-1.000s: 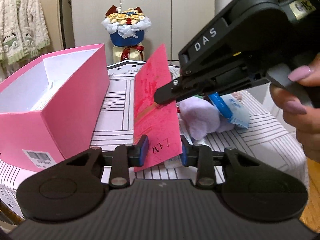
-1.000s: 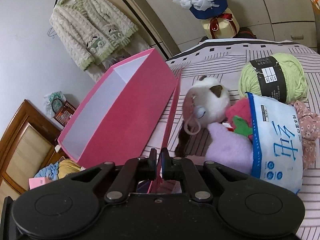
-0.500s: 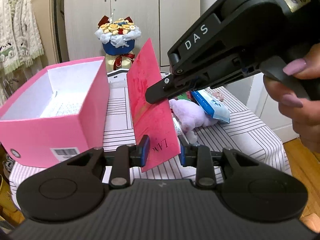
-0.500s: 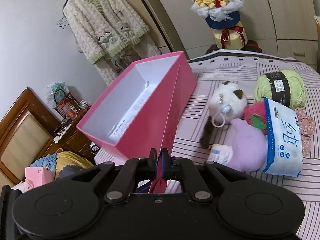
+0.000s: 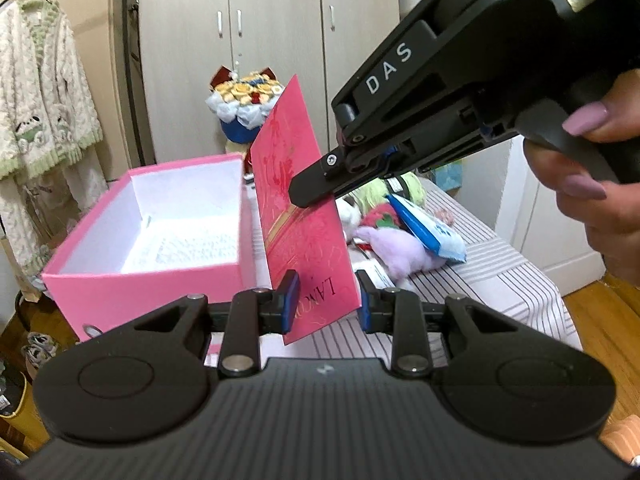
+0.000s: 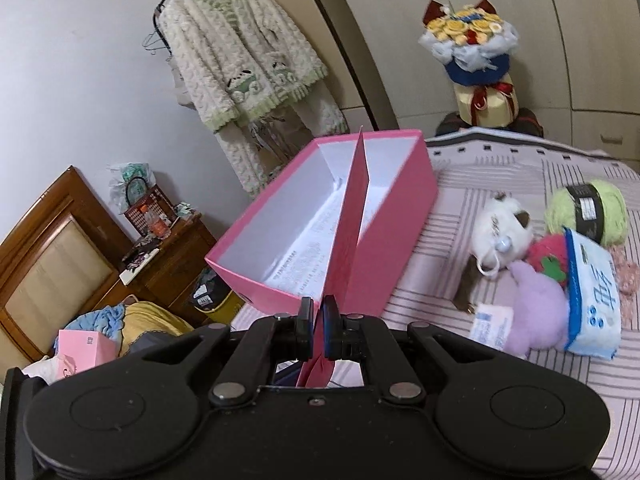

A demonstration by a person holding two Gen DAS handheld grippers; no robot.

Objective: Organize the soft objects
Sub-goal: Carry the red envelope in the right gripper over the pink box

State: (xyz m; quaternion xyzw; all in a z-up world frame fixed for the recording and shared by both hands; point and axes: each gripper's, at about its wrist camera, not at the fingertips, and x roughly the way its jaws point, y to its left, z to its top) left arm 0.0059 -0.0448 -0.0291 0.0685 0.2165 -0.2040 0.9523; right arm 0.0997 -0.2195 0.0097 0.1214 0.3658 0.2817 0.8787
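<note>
Pink box lid (image 5: 298,216): flat pink card panel with red pattern and dark lettering, held on edge and tilted, above the striped bed (image 6: 500,184). In the right wrist view it is seen edge-on (image 6: 354,216), crossing the open box.

Left claw (image 5: 326,300): spread partway; the lid's lower corner sits between the blue pads (image 5: 290,294). The left pad touches the lid; whether the right pad presses it cannot be told.

Right claw (image 6: 316,328): pressed together, pinching the lid's edge. In the left wrist view it enters from 2 o'clock, tip (image 5: 316,186) on the lid's middle, a hand (image 5: 592,184) on its handle.

Pink box (image 6: 320,216): open, white inside, printed sheet on its floor; at 11 o'clock of the right claw, on the bed.

Soft objects, grouped at 3 o'clock in the right wrist view, on the bed:
- white and brown plush (image 6: 500,236)
- green yarn ball (image 6: 588,208)
- red strawberry plush (image 6: 550,258)
- purple plush (image 6: 536,308)
- blue and white tissue pack (image 6: 592,296), leaning on the purple plush

Background: fuzzy cardigan (image 6: 240,56) on a hanger at 11 o'clock; bouquet (image 6: 476,52) at 1 o'clock.
</note>
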